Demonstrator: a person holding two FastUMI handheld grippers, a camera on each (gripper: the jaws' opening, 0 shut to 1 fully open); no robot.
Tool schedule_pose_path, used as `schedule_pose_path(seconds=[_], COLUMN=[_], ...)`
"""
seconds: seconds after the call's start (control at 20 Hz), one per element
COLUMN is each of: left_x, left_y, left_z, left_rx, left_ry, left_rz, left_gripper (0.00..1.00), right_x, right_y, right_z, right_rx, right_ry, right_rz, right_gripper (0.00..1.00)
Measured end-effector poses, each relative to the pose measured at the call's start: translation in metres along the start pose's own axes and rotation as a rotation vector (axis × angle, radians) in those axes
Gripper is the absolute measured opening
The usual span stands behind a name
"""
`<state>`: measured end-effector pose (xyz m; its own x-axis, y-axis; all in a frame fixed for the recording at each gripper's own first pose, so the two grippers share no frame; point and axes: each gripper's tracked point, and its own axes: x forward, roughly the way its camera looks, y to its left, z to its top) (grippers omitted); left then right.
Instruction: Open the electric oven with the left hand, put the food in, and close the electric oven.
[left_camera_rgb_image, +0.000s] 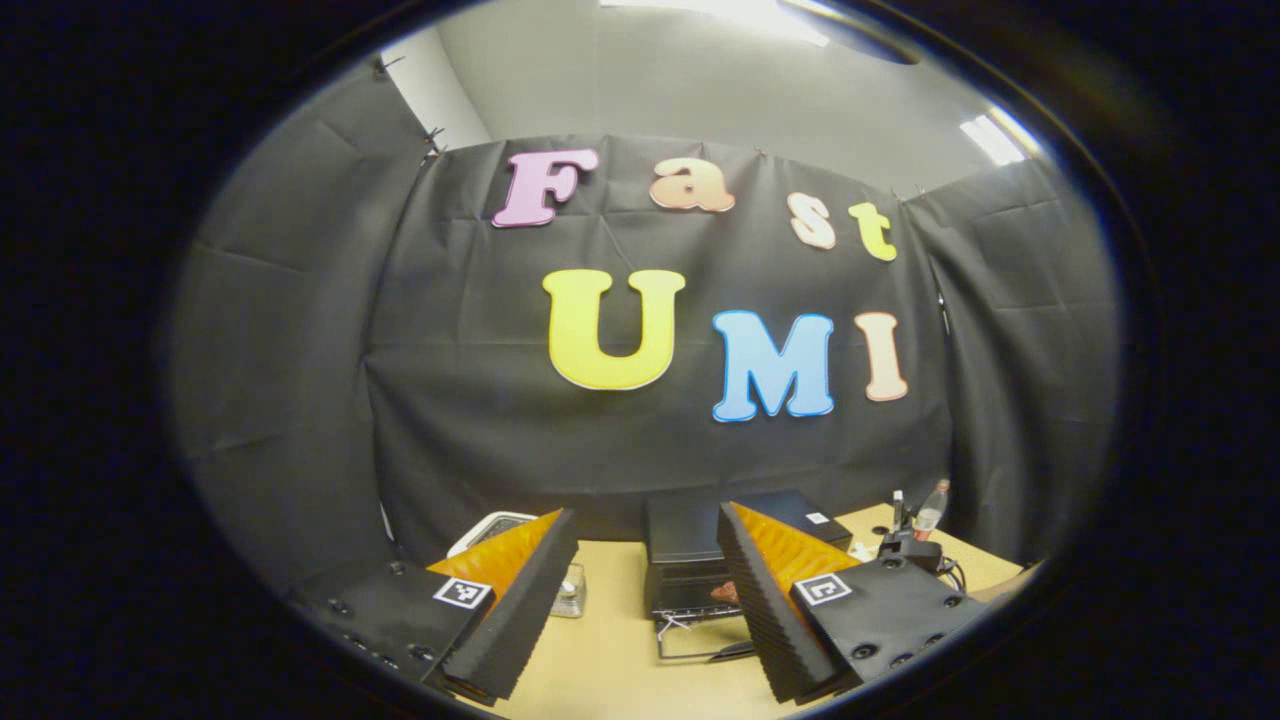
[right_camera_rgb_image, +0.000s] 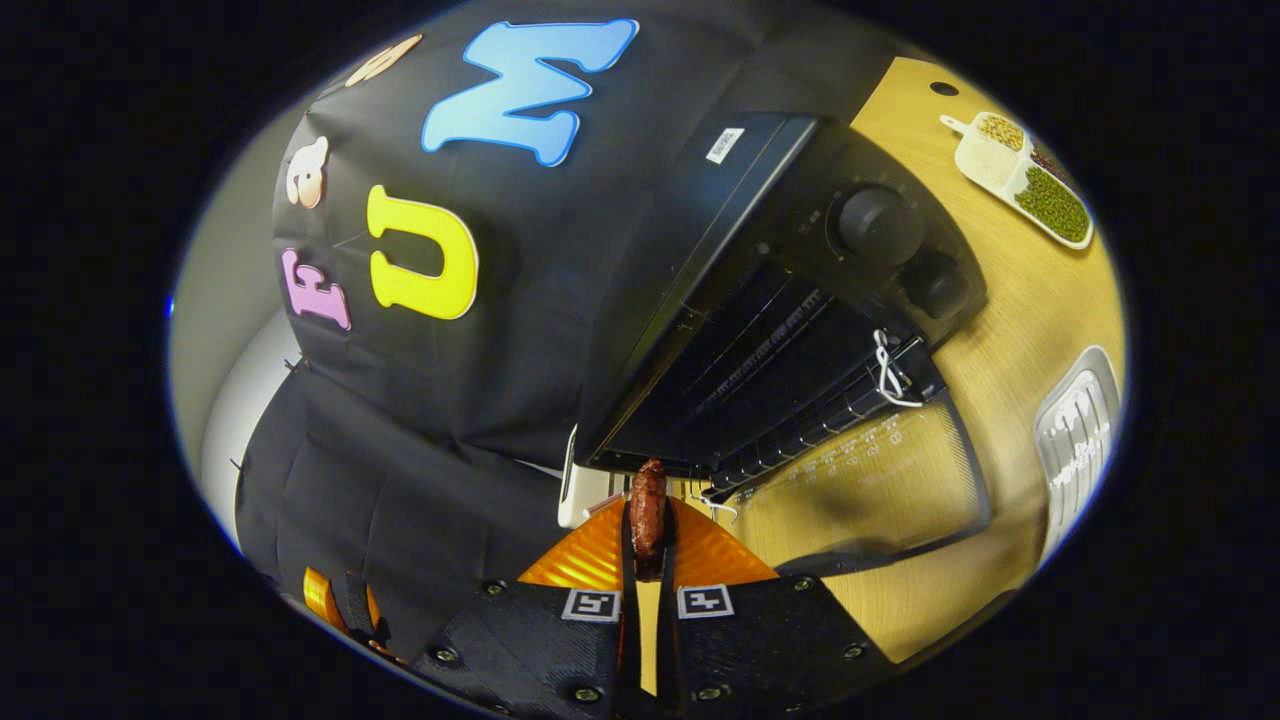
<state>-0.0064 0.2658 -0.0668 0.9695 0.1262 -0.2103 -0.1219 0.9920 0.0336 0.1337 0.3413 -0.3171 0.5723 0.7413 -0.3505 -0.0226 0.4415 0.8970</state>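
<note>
The electric oven (right_camera_rgb_image: 790, 330) stands open, its rack bare. My right hand-held gripper (right_camera_rgb_image: 648, 545) pinches a sausage (right_camera_rgb_image: 648, 515) before it; my left hand-held gripper (left_camera_rgb_image: 648, 600) is spread wide.

Each hand-held gripper (left_camera_rgb_image: 648, 600) (right_camera_rgb_image: 648, 540): ribbed fingers; black screwed housing; square black-and-white markers.

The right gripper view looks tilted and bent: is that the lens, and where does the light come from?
Right gripper view: the lens curves the oven and table, the camera is rolled sideways, and the sausage in the right tool stays sharp. Left gripper view: bright ceiling lights glare at the top, and the booth wall bulges.
</note>
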Motion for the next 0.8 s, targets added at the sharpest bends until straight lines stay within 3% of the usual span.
schedule_pose_path(seconds=[0.15,0.5,0.8], left_x=[0.008,0.031,0.046], left_y=[0.016,0.038,0.051], left_z=[-0.014,-0.024,-0.034], left_rx=[-0.017,-0.008,-0.034], left_ry=[0.035,0.061,0.084], left_rz=[0.017,0.026,0.033], left_gripper=[0.96,0.94,0.94], right_x=[0.031,0.072,0.090], right_y=[-0.015,-0.032,-0.058], right_z=[0.012,0.058,0.081], right_rx=[0.061,0.238,0.326], right_ry=[-0.077,-0.376,-0.495], right_rz=[-0.022,-0.010,-0.066], right_gripper=[0.06,0.06,0.06])
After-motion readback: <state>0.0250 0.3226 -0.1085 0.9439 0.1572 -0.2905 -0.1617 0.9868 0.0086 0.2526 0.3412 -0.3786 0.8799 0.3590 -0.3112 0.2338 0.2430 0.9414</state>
